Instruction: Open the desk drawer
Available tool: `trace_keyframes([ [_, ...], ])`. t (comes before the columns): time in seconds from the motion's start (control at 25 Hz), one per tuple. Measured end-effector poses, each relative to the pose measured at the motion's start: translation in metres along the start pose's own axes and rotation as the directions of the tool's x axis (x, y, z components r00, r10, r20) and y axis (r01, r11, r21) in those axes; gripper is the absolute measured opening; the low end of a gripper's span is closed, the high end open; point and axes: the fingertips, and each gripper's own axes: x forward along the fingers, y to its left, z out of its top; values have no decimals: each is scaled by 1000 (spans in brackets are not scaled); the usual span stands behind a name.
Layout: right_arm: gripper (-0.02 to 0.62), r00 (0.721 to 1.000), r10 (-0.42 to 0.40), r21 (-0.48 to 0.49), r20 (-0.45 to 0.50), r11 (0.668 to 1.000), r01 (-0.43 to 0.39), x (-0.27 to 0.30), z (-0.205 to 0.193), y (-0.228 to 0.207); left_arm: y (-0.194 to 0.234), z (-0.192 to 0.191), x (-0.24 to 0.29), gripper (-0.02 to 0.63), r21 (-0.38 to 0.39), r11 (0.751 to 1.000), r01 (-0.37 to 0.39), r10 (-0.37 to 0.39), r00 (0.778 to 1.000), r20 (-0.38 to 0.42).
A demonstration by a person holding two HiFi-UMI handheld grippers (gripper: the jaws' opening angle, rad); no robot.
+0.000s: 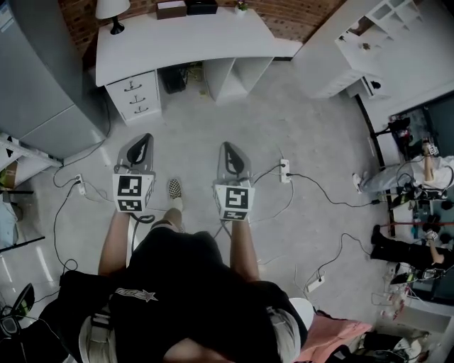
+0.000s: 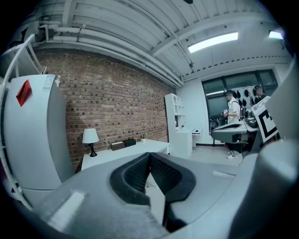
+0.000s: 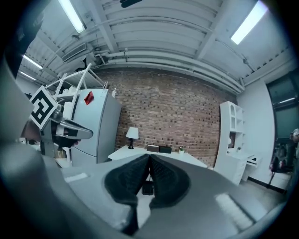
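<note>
A white desk (image 1: 184, 42) stands against the brick wall at the top of the head view. Its white drawer unit (image 1: 135, 96), with three handled drawers, all closed, sits under the desk's left end. Both grippers hover over the floor well short of the desk, apart from it. My left gripper (image 1: 144, 139) is shut and empty, pointing towards the drawer unit. My right gripper (image 1: 228, 147) is shut and empty, beside it to the right. Both gripper views show the desk (image 2: 126, 153) (image 3: 140, 151) ahead past the closed jaws, but the drawers are hidden behind them.
A tall grey fridge (image 1: 35, 78) stands left of the desk. A lamp (image 1: 112, 10) and boxes sit on the desktop. Power strips (image 1: 284, 170) and cables lie on the floor. White shelves (image 1: 369, 42) stand at the upper right, with people (image 1: 425, 170) at the far right.
</note>
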Motion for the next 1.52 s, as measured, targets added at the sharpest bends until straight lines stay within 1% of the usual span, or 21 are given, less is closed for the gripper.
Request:
trace_keyframes([
  [0.16,5,1000,8,-4,-26,1000,-8,57,-5,-14,22,-8,56,9,-15,1000,2,-3,999,-36],
  [0.36,5,999,20,0,-28,1000,-20,130,2,-31,48,-3,120,9,-24,1000,6,-7,999,-50],
  [0.56,5,998,48,-18,-44,999,-49,192,7,-38,76,-4,167,9,-33,999,-5,3,997,-73],
  [0.72,5,995,89,-38,-56,995,-91,235,10,-31,109,-9,188,9,-40,998,-57,53,995,-82],
  [0.88,5,983,170,-48,-64,984,-174,275,10,-4,146,-19,189,9,-65,989,-132,125,987,-98],
  [1.04,5,959,275,-71,-72,958,-280,315,11,38,188,-38,180,9,-99,970,-224,210,968,-135],
  [1.16,5,933,350,-83,-84,931,-357,340,5,72,217,-51,170,9,-109,948,-297,280,948,-151],
  [1.4,5,869,483,-106,-107,864,-493,393,-14,135,266,-87,159,9,-134,897,-420,392,899,-197],
  [1.52,5,832,541,-107,-124,826,-553,419,-31,161,283,-109,157,9,-148,865,-479,443,869,-219],
])
